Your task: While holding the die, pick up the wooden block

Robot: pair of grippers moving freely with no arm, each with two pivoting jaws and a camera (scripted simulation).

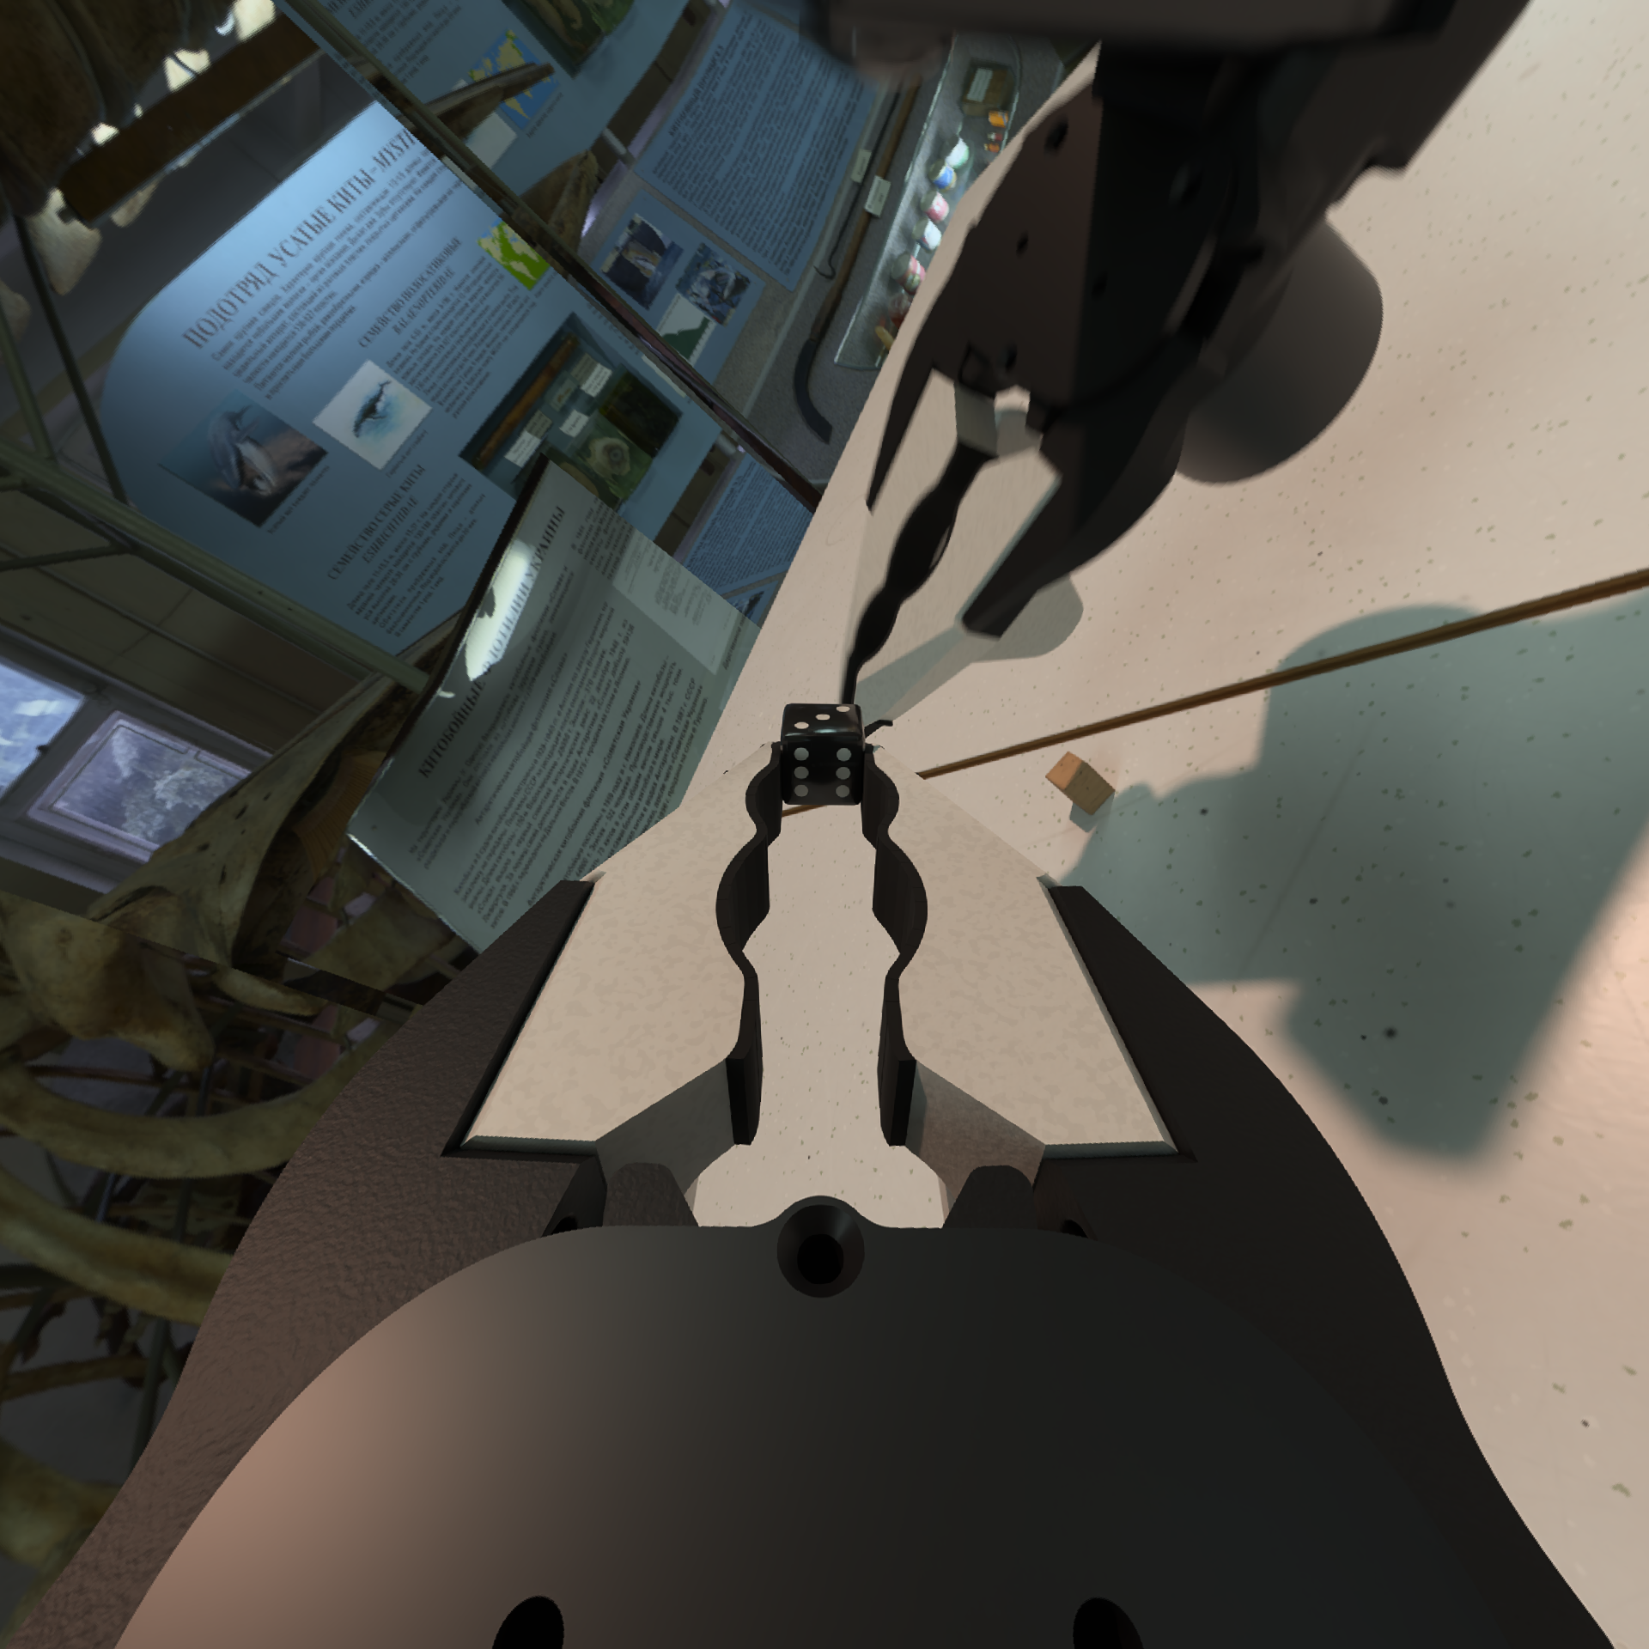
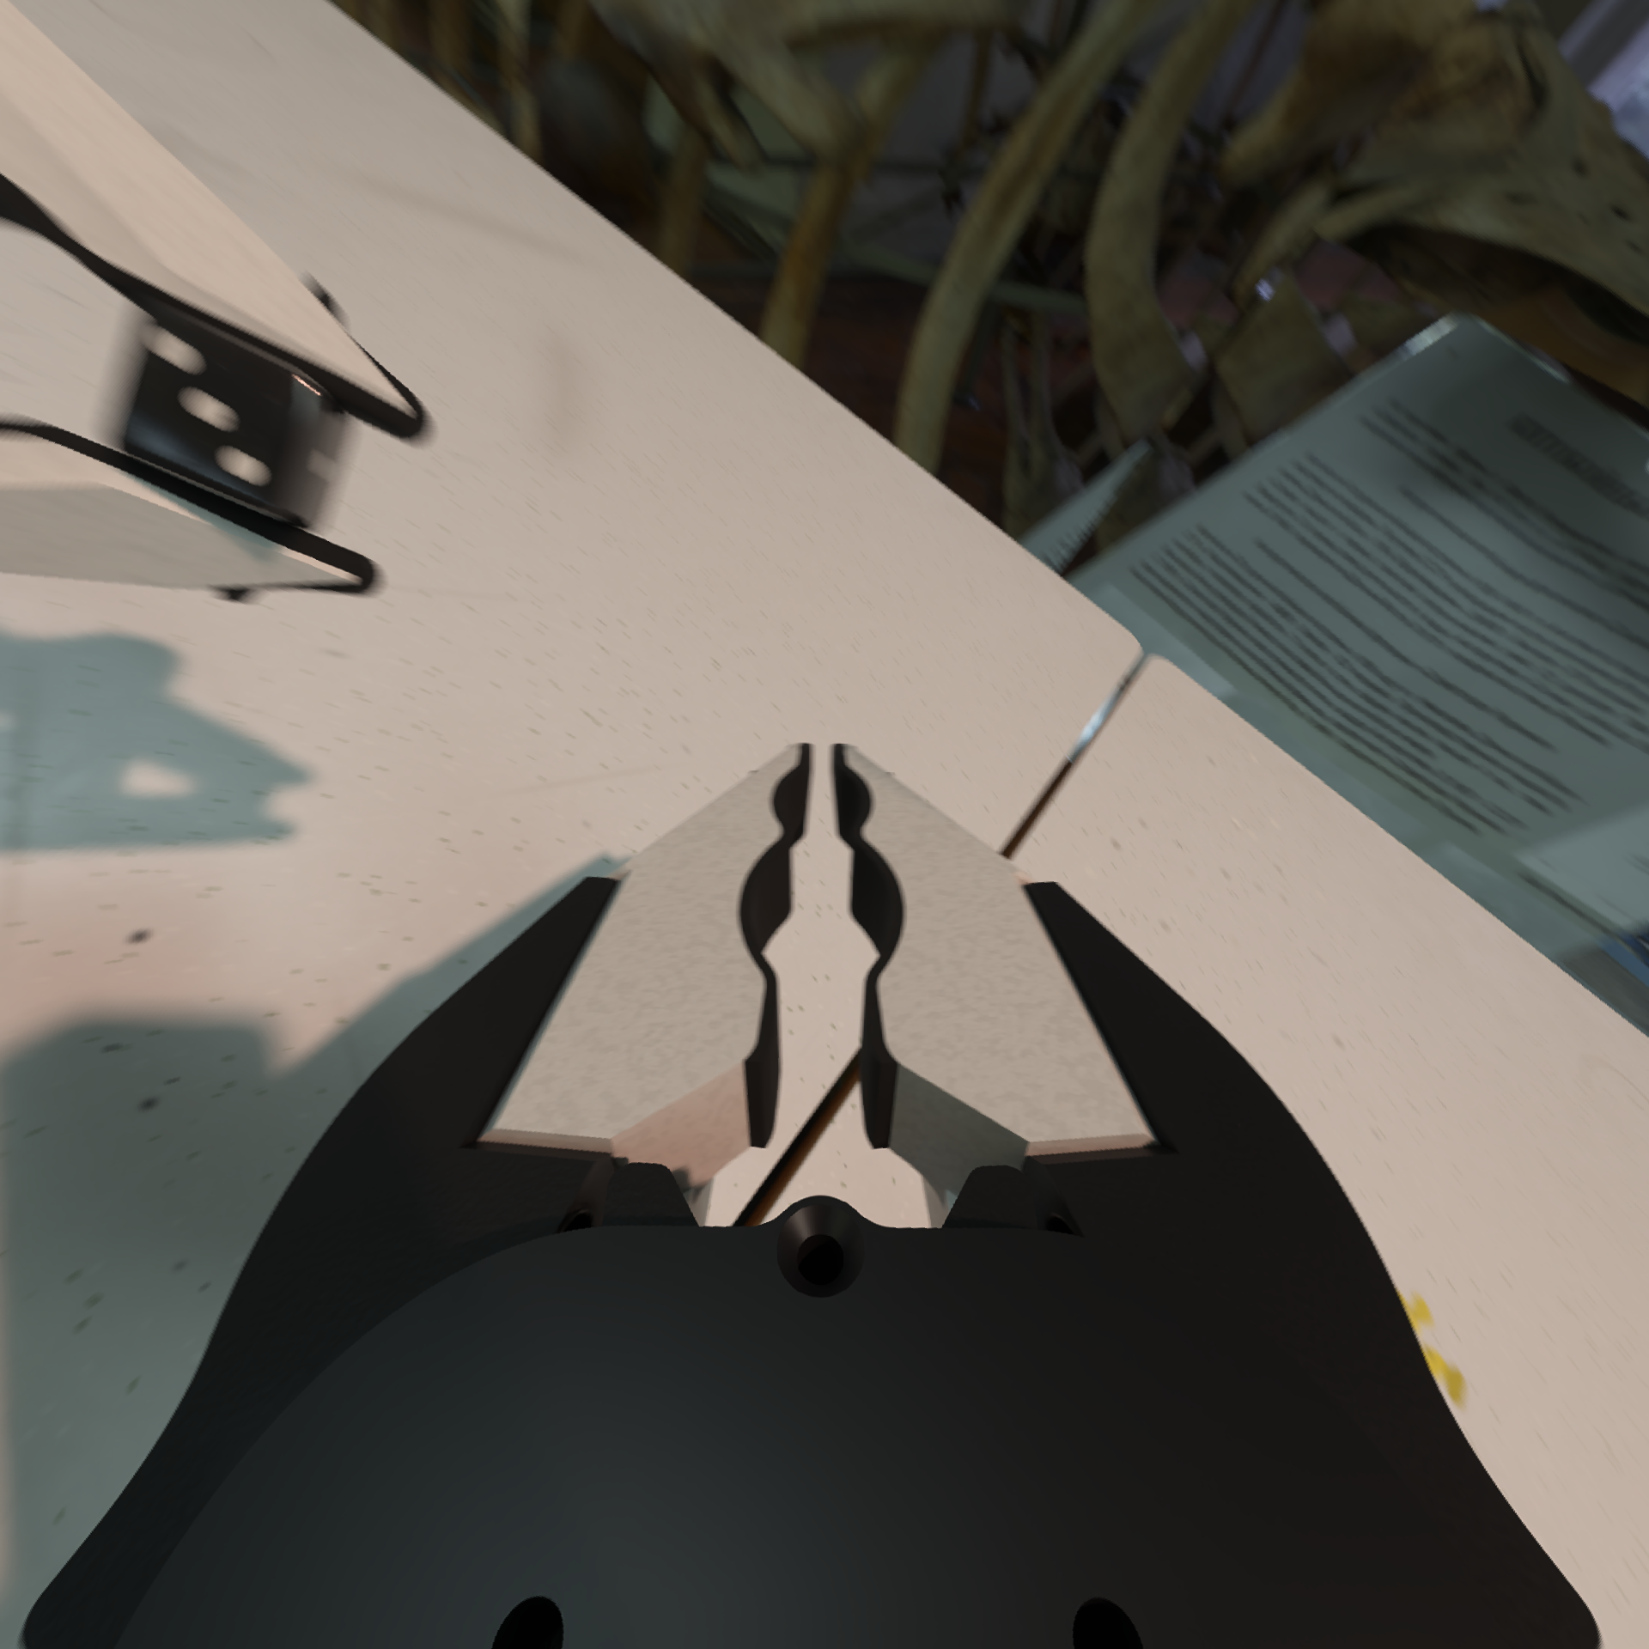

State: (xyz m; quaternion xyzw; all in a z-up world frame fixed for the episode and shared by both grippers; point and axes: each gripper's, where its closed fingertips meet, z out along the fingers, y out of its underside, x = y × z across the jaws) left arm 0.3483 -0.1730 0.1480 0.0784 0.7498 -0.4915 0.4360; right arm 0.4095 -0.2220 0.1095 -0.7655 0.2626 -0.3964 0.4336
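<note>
Holding the die [image 1: 821, 757] pinched at its tips, left gripper [image 1: 821, 776] is occupied. Wooden block [image 1: 1081, 783] lies on tabletop [image 1: 1338, 1160], just right. Right gripper [image 2: 821, 758], nearly clenched and empty, must reach it.

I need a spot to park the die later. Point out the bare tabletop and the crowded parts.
Bare tabletop lies right of the left claw, which holds the die, up to the wooden block and thin seam. More bare surface lies beyond the seam. It is crowded near the table's far edge, where the empty right claw hangs beside the die.
</note>
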